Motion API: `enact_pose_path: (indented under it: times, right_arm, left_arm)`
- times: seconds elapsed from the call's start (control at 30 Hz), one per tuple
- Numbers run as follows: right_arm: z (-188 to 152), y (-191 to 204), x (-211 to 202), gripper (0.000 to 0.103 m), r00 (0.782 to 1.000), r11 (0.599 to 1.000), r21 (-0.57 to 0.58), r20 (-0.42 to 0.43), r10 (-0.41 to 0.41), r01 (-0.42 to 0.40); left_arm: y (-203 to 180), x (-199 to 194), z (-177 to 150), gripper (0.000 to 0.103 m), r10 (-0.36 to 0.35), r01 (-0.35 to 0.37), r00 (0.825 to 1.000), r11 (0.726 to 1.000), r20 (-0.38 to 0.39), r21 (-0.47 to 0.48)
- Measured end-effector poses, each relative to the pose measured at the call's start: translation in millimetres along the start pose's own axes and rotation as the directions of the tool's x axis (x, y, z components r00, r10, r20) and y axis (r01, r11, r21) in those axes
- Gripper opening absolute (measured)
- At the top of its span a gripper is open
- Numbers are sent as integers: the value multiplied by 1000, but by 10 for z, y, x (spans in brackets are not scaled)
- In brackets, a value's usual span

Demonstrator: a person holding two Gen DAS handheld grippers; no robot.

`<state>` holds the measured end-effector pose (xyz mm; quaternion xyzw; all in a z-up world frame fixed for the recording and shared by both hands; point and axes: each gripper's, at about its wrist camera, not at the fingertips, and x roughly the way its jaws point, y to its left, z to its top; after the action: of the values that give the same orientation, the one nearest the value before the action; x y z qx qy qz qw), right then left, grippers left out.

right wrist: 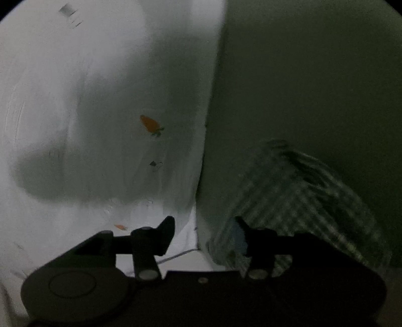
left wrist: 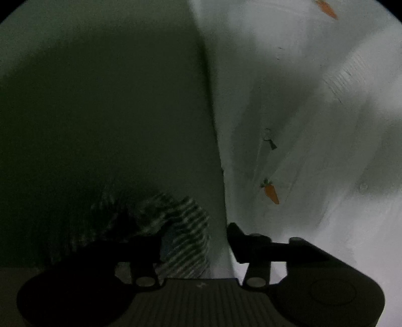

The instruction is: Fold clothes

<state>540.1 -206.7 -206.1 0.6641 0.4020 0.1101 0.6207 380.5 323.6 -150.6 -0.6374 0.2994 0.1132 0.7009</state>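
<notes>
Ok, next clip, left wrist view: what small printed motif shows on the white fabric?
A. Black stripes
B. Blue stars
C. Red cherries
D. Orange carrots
D: the white fabric carries a small orange carrot with a green top, and another carrot sits near the top edge of the view; the stripes belong to a separate rolled cloth on the dark side.

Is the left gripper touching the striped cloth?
Cannot tell. In the left wrist view one of the left gripper's fingers overlaps the striped cloth, too dark to judge.
</notes>
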Motion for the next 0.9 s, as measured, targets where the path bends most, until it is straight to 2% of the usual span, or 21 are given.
enact_pose_path:
  times: [0.03, 0.1, 0.17, 0.2, 0.27, 0.33, 0.37, 0.4, 0.43, 0.47, 0.5, 0.57, 0.63, 0.73, 0.83, 0.9]
  right_arm:
    - [-7, 73, 9, 57, 1000, 997, -69, 10, -23, 24]
    - [-42, 220, 24, 70, 997, 972, -220, 36, -75, 81]
    - [-168, 348, 57, 75, 987, 906, -393, 74, -142, 160]
    - [-247, 407, 79, 81, 979, 855, -477, 97, -181, 205]
    - [-406, 486, 134, 86, 954, 722, -626, 152, -257, 294]
    - [-601, 501, 259, 88, 920, 558, -742, 212, -331, 371]
    - [-693, 499, 330, 90, 900, 472, -785, 243, -361, 401]
    - [-795, 467, 404, 90, 878, 376, -824, 273, -394, 424]
    - [-848, 421, 440, 90, 863, 318, -842, 291, -414, 436]
    - [-900, 375, 477, 91, 847, 259, -857, 310, -432, 446]
    - [-929, 321, 524, 92, 831, 217, -865, 322, -453, 453]
    - [-939, 253, 594, 94, 816, 192, -867, 327, -477, 460]
    - [-912, 176, 614, 97, 814, 206, -863, 318, -487, 461]
    - [-808, 91, 633, 100, 814, 248, -851, 298, -498, 463]
    - [-740, 2, 675, 101, 814, 282, -843, 272, -513, 459]
    - [-697, -36, 704, 102, 814, 293, -841, 260, -519, 455]
  left_arm:
    - [-57, 6, -15, 56, 18, -19, 1000, 998, 10, 65]
    - [-189, 26, -104, 60, 83, -89, 996, 970, 38, 226]
    - [-312, 61, -253, 63, 153, -171, 985, 903, 75, 394]
    - [-367, 88, -348, 66, 188, -213, 977, 852, 101, 478]
    - [-448, 168, -557, 73, 246, -289, 956, 722, 158, 629]
    - [-470, 278, -762, 78, 290, -349, 933, 576, 214, 739]
    - [-456, 337, -838, 78, 311, -374, 920, 519, 238, 769]
    - [-416, 387, -896, 78, 331, -392, 909, 472, 253, 790]
    - [-363, 444, -937, 78, 355, -405, 898, 434, 260, 805]
    - [-301, 485, -957, 78, 374, -412, 890, 413, 261, 812]
    - [-238, 507, -962, 78, 388, -414, 885, 404, 257, 816]
    - [-119, 542, -935, 81, 411, -418, 878, 410, 245, 811]
    - [-4, 568, -895, 86, 429, -420, 873, 421, 231, 804]
    - [112, 572, -827, 92, 423, -410, 880, 444, 217, 797]
    - [203, 603, -773, 95, 433, -403, 878, 444, 202, 800]
    - [243, 638, -742, 95, 438, -398, 879, 459, 188, 794]
